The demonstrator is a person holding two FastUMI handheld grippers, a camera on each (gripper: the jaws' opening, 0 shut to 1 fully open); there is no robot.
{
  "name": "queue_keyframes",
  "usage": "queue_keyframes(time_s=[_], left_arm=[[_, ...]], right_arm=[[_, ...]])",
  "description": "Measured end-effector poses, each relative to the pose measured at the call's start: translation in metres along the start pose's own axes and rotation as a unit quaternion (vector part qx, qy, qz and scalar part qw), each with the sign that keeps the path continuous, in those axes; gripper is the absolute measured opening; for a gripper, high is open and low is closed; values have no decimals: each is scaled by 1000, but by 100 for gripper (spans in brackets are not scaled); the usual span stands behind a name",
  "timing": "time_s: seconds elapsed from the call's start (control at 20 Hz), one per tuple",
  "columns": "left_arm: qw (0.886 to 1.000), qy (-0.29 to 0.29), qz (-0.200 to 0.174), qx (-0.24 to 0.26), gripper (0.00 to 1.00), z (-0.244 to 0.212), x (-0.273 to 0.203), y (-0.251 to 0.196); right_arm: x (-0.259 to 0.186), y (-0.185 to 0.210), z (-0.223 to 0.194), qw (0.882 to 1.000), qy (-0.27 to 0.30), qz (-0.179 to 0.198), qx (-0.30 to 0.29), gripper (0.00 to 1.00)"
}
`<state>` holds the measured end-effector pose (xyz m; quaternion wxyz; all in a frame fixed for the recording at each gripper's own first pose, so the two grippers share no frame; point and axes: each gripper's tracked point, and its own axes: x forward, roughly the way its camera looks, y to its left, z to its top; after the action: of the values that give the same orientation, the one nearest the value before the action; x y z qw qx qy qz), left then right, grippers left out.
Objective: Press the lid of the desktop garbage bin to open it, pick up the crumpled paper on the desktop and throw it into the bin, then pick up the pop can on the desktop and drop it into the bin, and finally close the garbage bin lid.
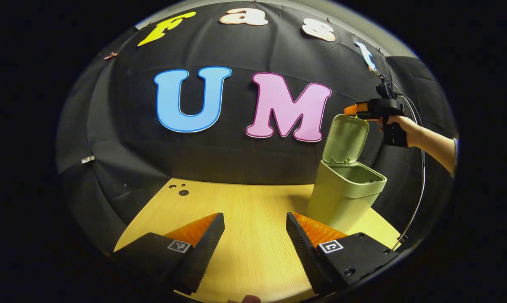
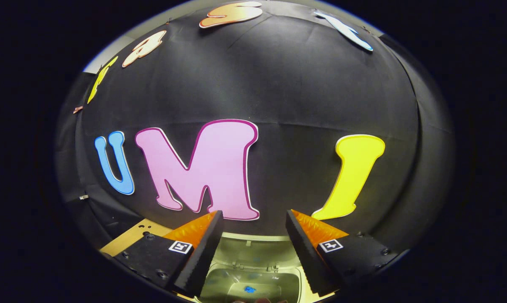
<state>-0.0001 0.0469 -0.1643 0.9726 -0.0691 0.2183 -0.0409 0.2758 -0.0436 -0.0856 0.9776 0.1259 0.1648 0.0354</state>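
The green garbage bin [image 1: 346,191] stands on the wooden table [image 1: 253,210], its lid [image 1: 346,139] up. Its inside is dim, with a blue speck [image 2: 249,289] hard to make out. The right gripper [image 2: 254,235] hangs just above it, wide open, holding nothing. The left gripper [image 1: 255,242] is wide open too, holding nothing.

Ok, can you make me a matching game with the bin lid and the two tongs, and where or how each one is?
Things:
1. bin lid
2. left tongs
3. right tongs

Places or states:
a. open, up above the green bin
b. standing up, open
c. open, low over the wooden table

Pairs: 1-b, 2-c, 3-a
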Motion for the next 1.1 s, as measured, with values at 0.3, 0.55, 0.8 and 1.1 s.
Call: queue_keyframes(time_s=[0.3,0.55,0.8,1.1], left_arm=[[1000,3,-22,8,95,-2,2,-8],[999,5,-45,11,95,-3,6,-15],[998,5,-64,17,95,-3,6,-21],[997,9,-75,23,95,-6,4,-23]], right_arm=[[-34,4,-19,1000,20,9,6,93],[-61,6,-42,999,40,7,9,93],[-83,5,-76,997,71,-2,14,93],[-95,8,-114,995,99,-6,17,93]])
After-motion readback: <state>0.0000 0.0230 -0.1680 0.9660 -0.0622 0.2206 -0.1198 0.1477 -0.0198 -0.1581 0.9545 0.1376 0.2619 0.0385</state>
